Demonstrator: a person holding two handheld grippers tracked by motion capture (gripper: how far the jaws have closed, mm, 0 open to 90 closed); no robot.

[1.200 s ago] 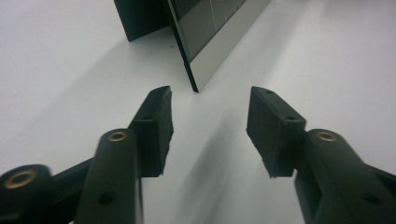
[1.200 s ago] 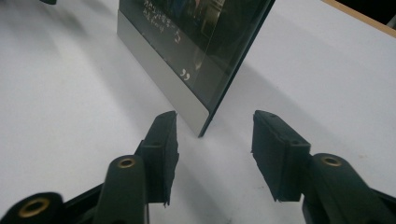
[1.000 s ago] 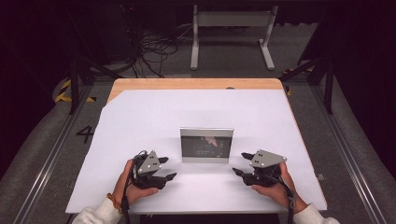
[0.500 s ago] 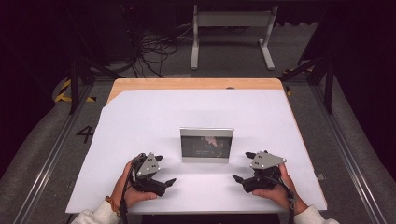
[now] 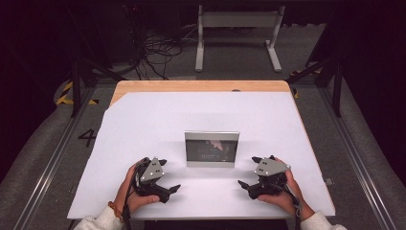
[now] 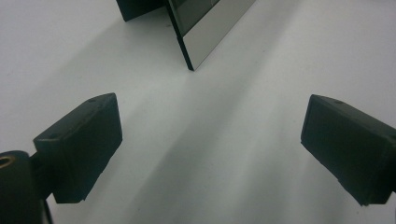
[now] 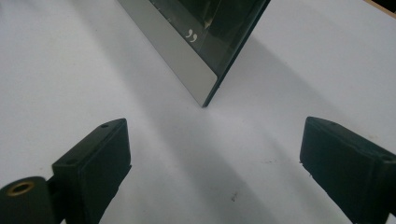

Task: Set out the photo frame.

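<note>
- A silver-framed rectangular picture frame with dark glass (image 5: pixel 212 149) stands upright on the white sheet covering the wooden table (image 5: pixel 143 124), a little nearer the front edge than the back, roughly midway between the left and right edges.
- The black left gripper with its grey three-cornered plate (image 5: pixel 165 178) rests on the sheet near the front edge, left of the frame and apart from it; its jaws have just been opening and now stand spread wide, with bare sheet between them.
- The black right gripper (image 5: pixel 251 172) sits near the front edge to the frame's right, also apart; its jaws have likewise just been opening and are spread, holding nothing.
- In the left gripper view, the frame's lower corner (image 6: pixel 196 44) lies ahead of the jaws.
</note>
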